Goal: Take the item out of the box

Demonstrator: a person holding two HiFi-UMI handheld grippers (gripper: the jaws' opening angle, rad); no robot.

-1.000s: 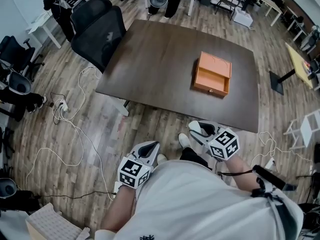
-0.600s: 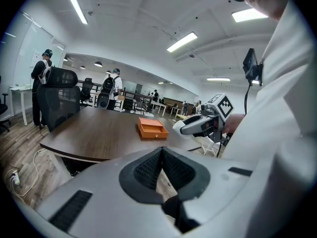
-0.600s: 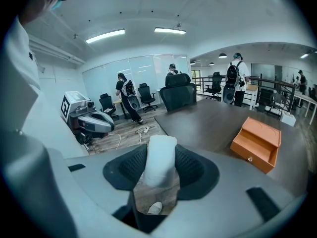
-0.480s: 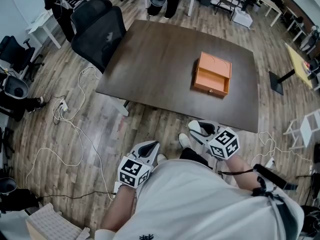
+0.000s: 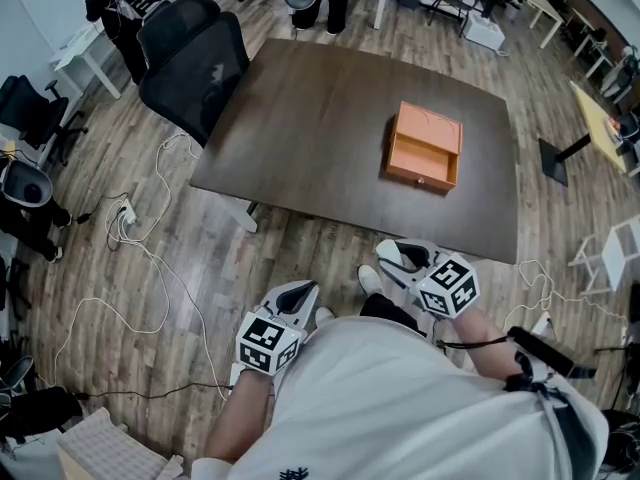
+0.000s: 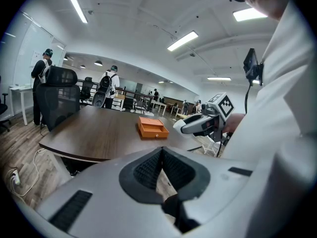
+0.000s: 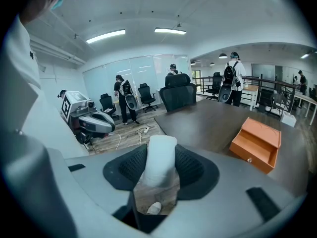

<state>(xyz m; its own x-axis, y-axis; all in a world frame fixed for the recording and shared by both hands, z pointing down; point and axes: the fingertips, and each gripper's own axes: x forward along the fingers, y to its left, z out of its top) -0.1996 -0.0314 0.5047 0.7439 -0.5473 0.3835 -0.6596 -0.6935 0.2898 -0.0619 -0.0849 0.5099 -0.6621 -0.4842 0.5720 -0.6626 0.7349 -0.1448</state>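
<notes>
Black office chair (image 5: 195,58) sits at the far left corner of the desk (image 5: 320,118), with white cables (image 5: 150,238) on the wood floor off the left edge. Left gripper (image 6: 161,151) is off the desk, short of its near edge and close to the person's body. Its jaws are together with nothing between them, and the pads meet at the tips. Orange box (image 5: 425,148) is on the right half of the desk, nearer the right edge than the left. It is about mid-depth and well apart from both grippers. Its 1 drawer is pulled open toward the near edge; what is inside cannot be told. Right gripper (image 7: 161,150) is also off the desk, just short of the near edge, below the box in the head view. Its jaws are clamped on the item, a white cylindrical roll (image 7: 158,165). It stands upright between the 2 pads and sticks up past the tips. The item is out of the box, held over the floor.
</notes>
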